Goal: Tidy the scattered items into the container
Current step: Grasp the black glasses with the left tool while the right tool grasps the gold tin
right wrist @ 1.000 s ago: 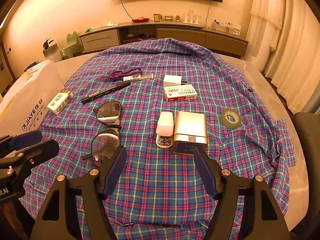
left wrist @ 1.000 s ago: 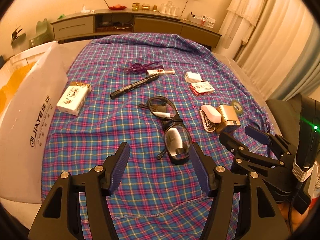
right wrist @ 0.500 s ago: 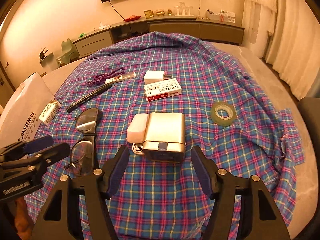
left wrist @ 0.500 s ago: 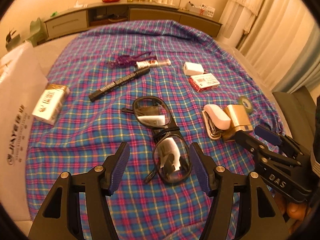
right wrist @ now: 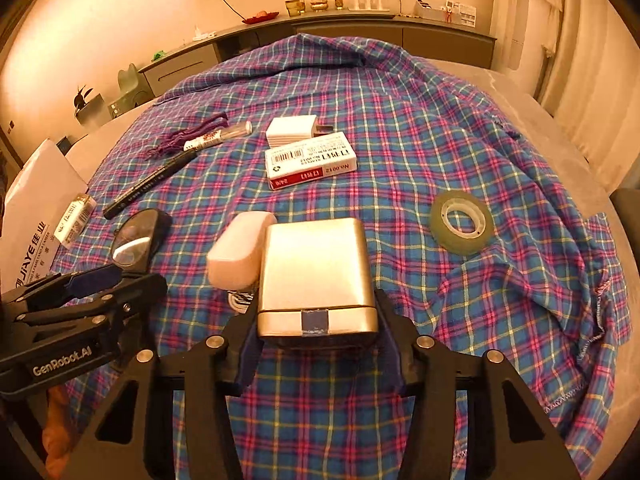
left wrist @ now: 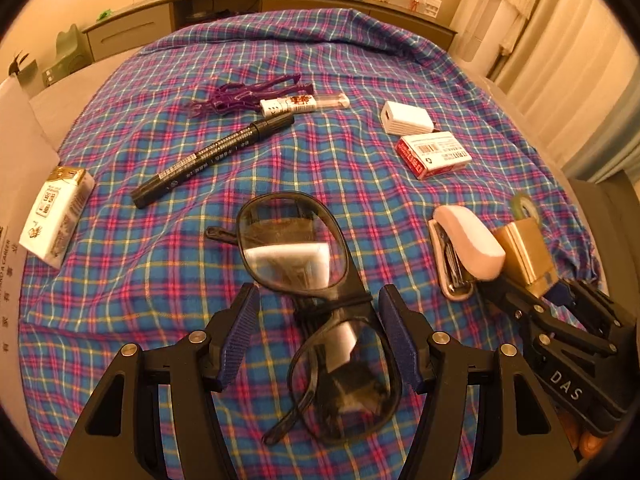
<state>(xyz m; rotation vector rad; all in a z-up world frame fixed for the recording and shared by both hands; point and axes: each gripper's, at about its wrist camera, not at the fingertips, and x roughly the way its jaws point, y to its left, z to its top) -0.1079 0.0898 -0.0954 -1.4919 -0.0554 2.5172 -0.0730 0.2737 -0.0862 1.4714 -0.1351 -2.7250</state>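
only the right wrist view shows the tape roll (right wrist: 461, 222) whole.

The right claw (right wrist: 318, 346) is closing around the metal case (right wrist: 316, 272) beside the stapler (right wrist: 240, 254).

Warm, amber indoor light tints both views and leaves them fairly dim, with no hard shadows on the cloth (left wrist: 160, 280). The fisheye lenses bow straight lines hard: the cabinet (right wrist: 360, 36) arcs across the top, and black vignette fills every corner. The glasses (left wrist: 320, 300) catch a pale rectangular reflection in each lens, slightly smeared. The metal box (right wrist: 316, 268) shows a soft sheen across its top. Detail is sharp at centre; toward the edges the curtain (left wrist: 580, 60) softens and washes out.
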